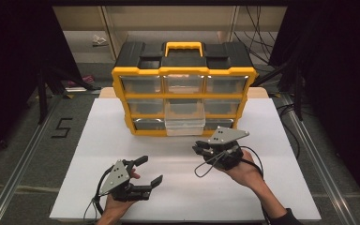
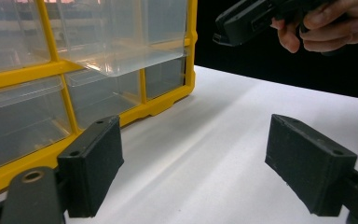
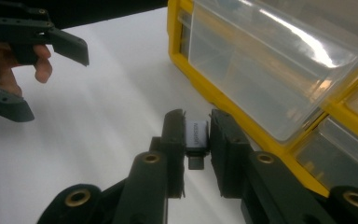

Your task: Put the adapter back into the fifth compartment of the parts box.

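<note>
A yellow and black organizer (image 1: 120, 89) with clear drawers stands at the back of the white board. Its middle drawer (image 1: 184, 123) is pulled out and looks empty. My right gripper (image 1: 198, 148) hovers just in front of that drawer, to its right. In the right gripper view its jaws (image 3: 196, 122) are shut on a small grey adapter plug (image 3: 196, 136), close to the drawer (image 3: 261, 70). My left gripper (image 1: 151, 169) rests near the front left, open, with nothing between its pads (image 2: 93, 168). In the left gripper view the drawer (image 2: 121, 56) juts out at upper left.
The white board (image 1: 98, 140) covers the table, with bare surface on both sides of the organizer (image 2: 9, 79). Dark floor, metal rails and cables lie around it. The right hand and its gripper (image 2: 244, 21) hang at the top right of the left gripper view.
</note>
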A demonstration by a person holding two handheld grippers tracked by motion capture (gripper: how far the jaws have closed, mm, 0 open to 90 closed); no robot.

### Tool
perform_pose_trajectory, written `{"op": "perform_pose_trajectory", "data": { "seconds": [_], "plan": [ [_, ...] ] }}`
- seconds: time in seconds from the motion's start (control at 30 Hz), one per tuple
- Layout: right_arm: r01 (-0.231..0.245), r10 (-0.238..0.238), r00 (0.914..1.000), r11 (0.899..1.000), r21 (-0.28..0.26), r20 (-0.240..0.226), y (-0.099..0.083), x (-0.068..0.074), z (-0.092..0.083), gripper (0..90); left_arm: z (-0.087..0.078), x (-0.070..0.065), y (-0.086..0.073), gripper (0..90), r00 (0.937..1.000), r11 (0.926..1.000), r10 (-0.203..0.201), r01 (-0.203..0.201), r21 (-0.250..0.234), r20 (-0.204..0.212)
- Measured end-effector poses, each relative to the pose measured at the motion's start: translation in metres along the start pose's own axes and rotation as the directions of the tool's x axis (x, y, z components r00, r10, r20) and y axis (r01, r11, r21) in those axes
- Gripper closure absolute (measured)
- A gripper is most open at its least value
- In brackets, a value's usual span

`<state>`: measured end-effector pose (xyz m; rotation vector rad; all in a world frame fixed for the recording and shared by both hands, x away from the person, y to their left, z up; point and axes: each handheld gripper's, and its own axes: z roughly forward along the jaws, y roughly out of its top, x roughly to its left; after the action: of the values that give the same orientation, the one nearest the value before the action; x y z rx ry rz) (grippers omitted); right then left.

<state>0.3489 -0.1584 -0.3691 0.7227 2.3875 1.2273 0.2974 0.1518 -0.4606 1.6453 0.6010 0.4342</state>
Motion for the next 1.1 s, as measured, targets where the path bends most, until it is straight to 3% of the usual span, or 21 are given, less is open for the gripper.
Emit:
{"op": "perform_pose_trajectory", "data": {
  "seconds": [0.63, 1.1],
  "plan": [
    [0.020, -0.020, 0.9998, 0.999, -0.049, -0.003, 0.020, 0.002, -0.006, 76.5, 0.000, 0.000, 0.000, 18.2, 1.0000, 1.0000, 0.002, -0.002, 0.003, -0.001],
    [0.011, -0.012, 0.9999, 0.996, -0.087, -0.003, 0.040, -0.007, -0.008, 76.5, 0.001, 0.000, 0.000, 18.3, 1.0000, 1.0000, 0.002, -0.002, 0.003, -0.002]
  ]
}}
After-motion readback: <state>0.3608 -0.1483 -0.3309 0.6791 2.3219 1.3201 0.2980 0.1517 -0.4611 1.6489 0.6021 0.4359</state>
